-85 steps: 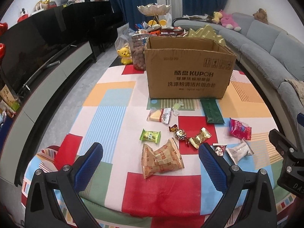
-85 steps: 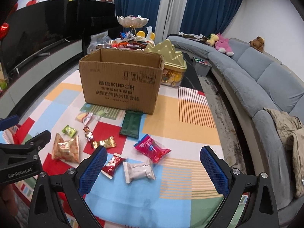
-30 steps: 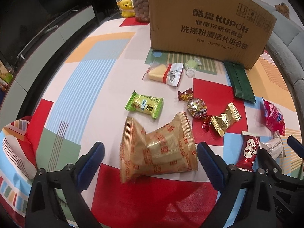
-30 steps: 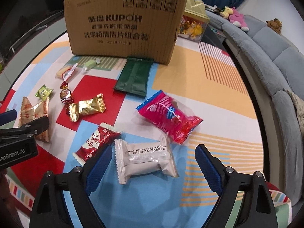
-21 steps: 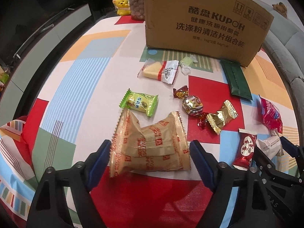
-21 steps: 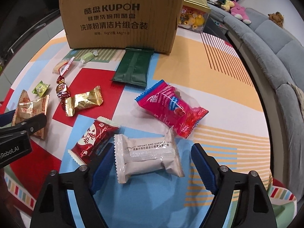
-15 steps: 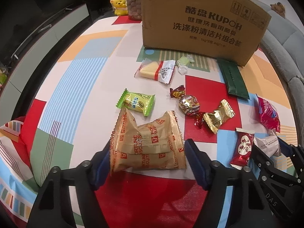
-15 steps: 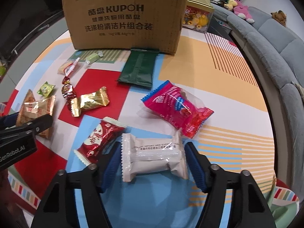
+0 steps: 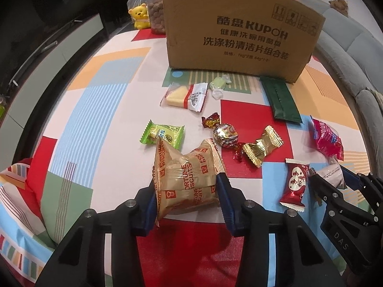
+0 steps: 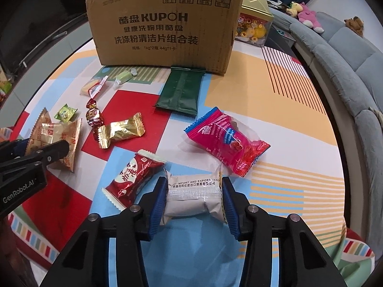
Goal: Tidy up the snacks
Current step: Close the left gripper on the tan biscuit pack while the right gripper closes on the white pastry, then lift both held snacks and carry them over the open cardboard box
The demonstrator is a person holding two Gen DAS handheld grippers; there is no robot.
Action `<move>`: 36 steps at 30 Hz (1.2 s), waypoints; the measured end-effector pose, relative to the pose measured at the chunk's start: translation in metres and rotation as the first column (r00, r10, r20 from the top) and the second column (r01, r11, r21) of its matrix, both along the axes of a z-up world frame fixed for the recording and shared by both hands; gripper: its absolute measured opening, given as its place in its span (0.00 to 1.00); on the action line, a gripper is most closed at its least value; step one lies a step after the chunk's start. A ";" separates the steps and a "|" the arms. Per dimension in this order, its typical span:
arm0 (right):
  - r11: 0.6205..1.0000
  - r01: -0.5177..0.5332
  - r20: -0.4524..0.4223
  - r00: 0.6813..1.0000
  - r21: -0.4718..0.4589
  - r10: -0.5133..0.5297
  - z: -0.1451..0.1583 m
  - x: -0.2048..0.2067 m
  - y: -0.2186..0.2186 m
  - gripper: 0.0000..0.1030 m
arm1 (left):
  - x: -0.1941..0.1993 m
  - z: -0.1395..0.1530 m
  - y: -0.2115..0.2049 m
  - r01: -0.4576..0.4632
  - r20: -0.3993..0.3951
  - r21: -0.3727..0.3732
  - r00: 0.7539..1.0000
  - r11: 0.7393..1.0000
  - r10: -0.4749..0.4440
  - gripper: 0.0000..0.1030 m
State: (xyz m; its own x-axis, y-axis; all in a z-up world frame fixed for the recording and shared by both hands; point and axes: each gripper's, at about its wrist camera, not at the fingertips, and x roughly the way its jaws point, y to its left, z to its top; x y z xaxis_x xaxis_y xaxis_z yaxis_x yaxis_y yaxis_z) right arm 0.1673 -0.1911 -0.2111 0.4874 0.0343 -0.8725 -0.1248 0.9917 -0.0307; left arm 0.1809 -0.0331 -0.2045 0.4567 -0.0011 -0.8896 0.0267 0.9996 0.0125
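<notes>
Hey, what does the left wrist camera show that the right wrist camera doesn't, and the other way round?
Only the left wrist view shows the yellow bear toy. Only the right wrist view shows the gold-lidded container behind the box. Both show the cardboard box, the left gripper closing on the fortune biscuit pack, and the right gripper closing on the white snack pack.

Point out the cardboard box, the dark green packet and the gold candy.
cardboard box (image 10: 165, 26), right wrist view, on its printed front wall.
dark green packet (image 10: 180, 91), right wrist view, on the middle of its face.
gold candy (image 9: 262, 146), left wrist view, on the wrapper's middle.
</notes>
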 end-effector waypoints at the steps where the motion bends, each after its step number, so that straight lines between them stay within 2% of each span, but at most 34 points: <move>1: 1.000 0.001 0.001 1.000 0.001 -0.001 0.001 -0.001 0.000 0.44 | -0.001 0.001 0.001 0.001 0.003 0.002 1.000 1.000 -0.001 0.43; 24: 1.000 0.020 0.093 0.995 0.019 -0.022 0.044 -0.010 -0.003 0.44 | -0.019 0.047 -0.003 0.042 0.095 0.031 0.994 0.999 -0.045 0.43; 36: 0.997 0.047 0.120 0.991 0.054 -0.053 0.076 -0.006 -0.005 0.44 | -0.017 0.083 -0.003 0.058 0.133 0.027 0.989 0.998 -0.061 0.43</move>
